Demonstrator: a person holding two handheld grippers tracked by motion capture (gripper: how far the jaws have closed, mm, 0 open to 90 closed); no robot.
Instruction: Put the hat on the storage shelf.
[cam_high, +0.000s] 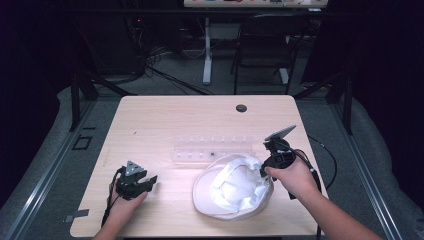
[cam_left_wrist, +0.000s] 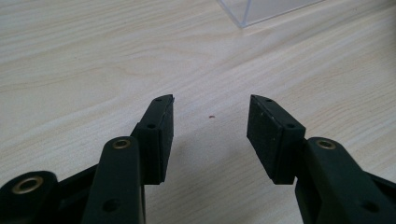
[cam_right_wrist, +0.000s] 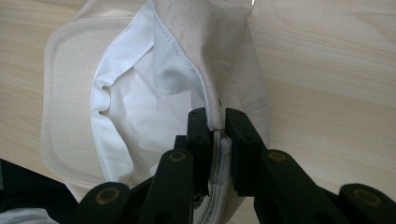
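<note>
A cream-white cloth cap (cam_high: 232, 186) lies upside down on the wooden table (cam_high: 170, 120), its white lining facing up and its brim toward the front left. My right gripper (cam_high: 263, 166) is shut on the cap's back rim; in the right gripper view the two black jaws pinch the stitched edge of the cap (cam_right_wrist: 140, 107) at my right gripper (cam_right_wrist: 216, 122). My left gripper (cam_high: 150, 181) rests low over bare wood at the table's front left, apart from the cap. In the left gripper view my left gripper (cam_left_wrist: 210, 116) stands open with nothing between its pads.
A clear plastic tray (cam_high: 212, 148) lies flat just beyond the cap, and its corner (cam_left_wrist: 261, 10) shows in the left gripper view. A round cable hole (cam_high: 241, 108) sits near the table's far edge. A dark chair (cam_high: 265, 45) and a desk leg stand behind.
</note>
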